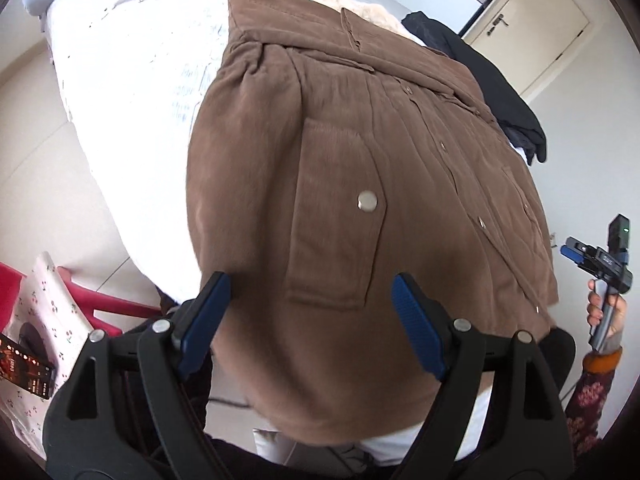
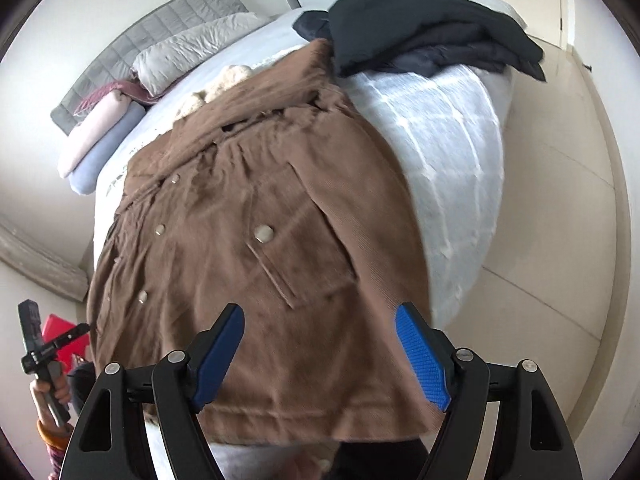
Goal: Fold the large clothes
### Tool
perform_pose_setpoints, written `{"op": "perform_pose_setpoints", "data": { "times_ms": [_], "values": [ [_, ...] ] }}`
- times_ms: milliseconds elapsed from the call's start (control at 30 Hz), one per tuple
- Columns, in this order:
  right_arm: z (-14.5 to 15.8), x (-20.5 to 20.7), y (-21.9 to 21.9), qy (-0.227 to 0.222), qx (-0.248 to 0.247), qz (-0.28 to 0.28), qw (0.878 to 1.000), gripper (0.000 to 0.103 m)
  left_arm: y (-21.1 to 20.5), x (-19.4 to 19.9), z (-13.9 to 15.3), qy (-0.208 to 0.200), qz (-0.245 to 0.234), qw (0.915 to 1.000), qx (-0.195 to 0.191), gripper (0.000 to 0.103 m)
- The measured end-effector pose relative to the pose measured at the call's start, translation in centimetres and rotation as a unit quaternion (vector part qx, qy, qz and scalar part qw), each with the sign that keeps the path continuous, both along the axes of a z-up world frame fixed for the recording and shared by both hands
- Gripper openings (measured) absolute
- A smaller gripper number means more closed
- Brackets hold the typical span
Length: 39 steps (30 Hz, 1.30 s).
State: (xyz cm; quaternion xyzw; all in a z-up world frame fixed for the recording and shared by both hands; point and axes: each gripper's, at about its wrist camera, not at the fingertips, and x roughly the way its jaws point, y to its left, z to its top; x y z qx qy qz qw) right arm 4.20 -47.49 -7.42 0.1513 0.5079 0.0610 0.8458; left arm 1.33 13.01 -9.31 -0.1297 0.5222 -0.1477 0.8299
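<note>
A large brown corduroy coat [image 1: 340, 160] with snap buttons and flap pockets lies spread front-up on the bed, its cream fleece collar [image 1: 360, 4] at the far end and its hem hanging over the near edge. It also shows in the right wrist view [image 2: 248, 240]. My left gripper [image 1: 310, 292] is open and empty above the coat's lower left part near a pocket. My right gripper [image 2: 320, 328] is open and empty above the coat's lower right hem. The right gripper shows in the left wrist view [image 1: 600, 264], and the left gripper in the right wrist view [image 2: 44, 348].
The bed [image 2: 440, 140] has a white cover. A dark jacket pile [image 2: 432, 36] lies at its far right corner. Pillows and folded blankets [image 2: 132, 100] lie at the headboard. A red chair [image 1: 104, 304] with floral cloth and a phone [image 1: 28, 368] stands at the left.
</note>
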Motion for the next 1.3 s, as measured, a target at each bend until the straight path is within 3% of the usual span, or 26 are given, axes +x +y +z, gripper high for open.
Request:
{"op": "perform_pose_setpoints", "data": {
  "times_ms": [133,300,500,667,767,800,833,867,933,1000,1067,1300],
  "values": [
    [-2.0,-0.5,-1.5,0.025,-0.005,-0.011,1.000,0.079,1.5,-0.9,-1.5,0.021,-0.010,0.9996,-0.019,0.083],
    [-5.2,-0.4,-4.9,0.064,0.072,-0.043,0.994,0.079,3.2,-1.1,-3.9,0.063,-0.016,0.9973,-0.035,0.083],
    [-8.8,-0.1,-7.3,0.112,0.182,-0.091,0.973,0.079,3.1,-0.8,-6.6,0.101,-0.041,0.9870,-0.118,0.083],
    [-9.6,0.2,-5.8,0.123,0.197,-0.064,0.971,0.079,2.9,-0.1,-8.5,0.132,-0.029,0.9710,-0.197,0.083],
    [-9.5,0.5,-4.7,0.126,0.191,-0.052,0.972,0.078,2.5,-0.4,-8.5,0.133,-0.024,0.9691,-0.206,0.083],
    [-9.2,0.4,-4.6,0.121,0.186,-0.050,0.974,0.073,2.1,-0.5,-8.3,0.130,-0.027,0.9703,-0.202,0.081],
    [-9.0,0.3,-4.5,0.115,0.185,-0.047,0.975,0.058,2.0,-0.8,-8.1,0.127,-0.029,0.9713,-0.199,0.079],
    [-8.7,0.2,-4.5,0.109,0.186,-0.045,0.975,0.036,1.9,-1.2,-7.8,0.120,-0.031,0.9730,-0.195,0.074],
    [-7.7,-0.3,-4.2,0.094,0.177,-0.037,0.979,0.016,2.0,-2.0,-7.2,0.111,-0.029,0.9747,-0.192,0.063],
    [-6.2,-1.2,-3.7,0.066,0.149,-0.030,0.986,0.013,2.4,-2.3,-6.8,0.107,-0.022,0.9747,-0.195,0.041],
    [-4.7,-1.9,-3.5,0.041,0.139,-0.025,0.989,0.012,2.8,-2.9,-6.1,0.098,-0.018,0.9730,-0.208,0.026],
    [2.1,-2.4,-1.6,-0.043,0.130,-0.010,0.991,0.011,2.6,-4.1,-0.6,0.037,-0.015,0.9772,-0.208,0.018]
  ]
}}
